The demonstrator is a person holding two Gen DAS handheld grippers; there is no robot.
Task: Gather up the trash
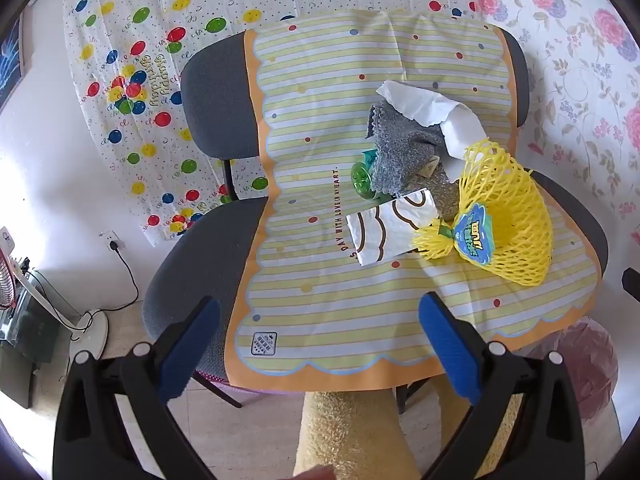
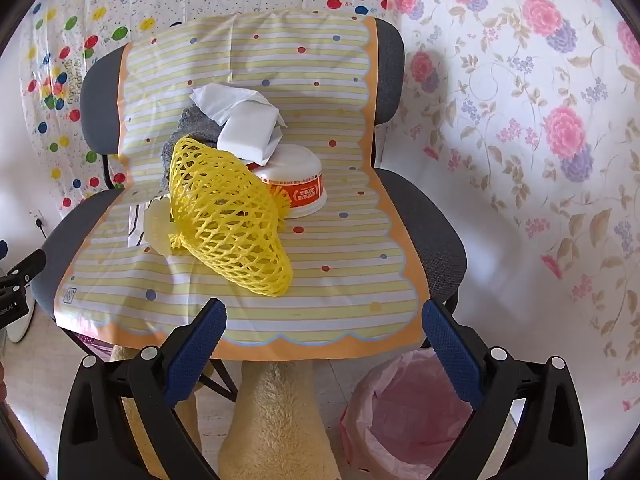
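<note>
A pile of trash lies on a striped yellow mat (image 1: 332, 312) (image 2: 340, 280) spread over a grey chair. It holds a yellow foam net (image 1: 508, 216) (image 2: 228, 216), a white tissue (image 1: 416, 104) (image 2: 224, 102), a grey cloth (image 1: 404, 152) (image 2: 192, 120), a patterned paper wrapper (image 1: 388, 232), a green item (image 1: 362, 178), a white foam block (image 2: 248, 132) and a white and orange paper bowl (image 2: 298, 182). My left gripper (image 1: 320, 344) hovers open over the mat's near edge, short of the pile. My right gripper (image 2: 324, 344) is open too, just in front of the net, nothing between its fingers.
A bin lined with a pink bag (image 2: 404, 416) (image 1: 580, 364) stands on the floor to the right below the chair seat. A fuzzy yellow leg (image 2: 276, 420) (image 1: 348, 432) is under the grippers. A fan base (image 1: 90, 328) and a wall socket (image 1: 110, 240) sit at the left.
</note>
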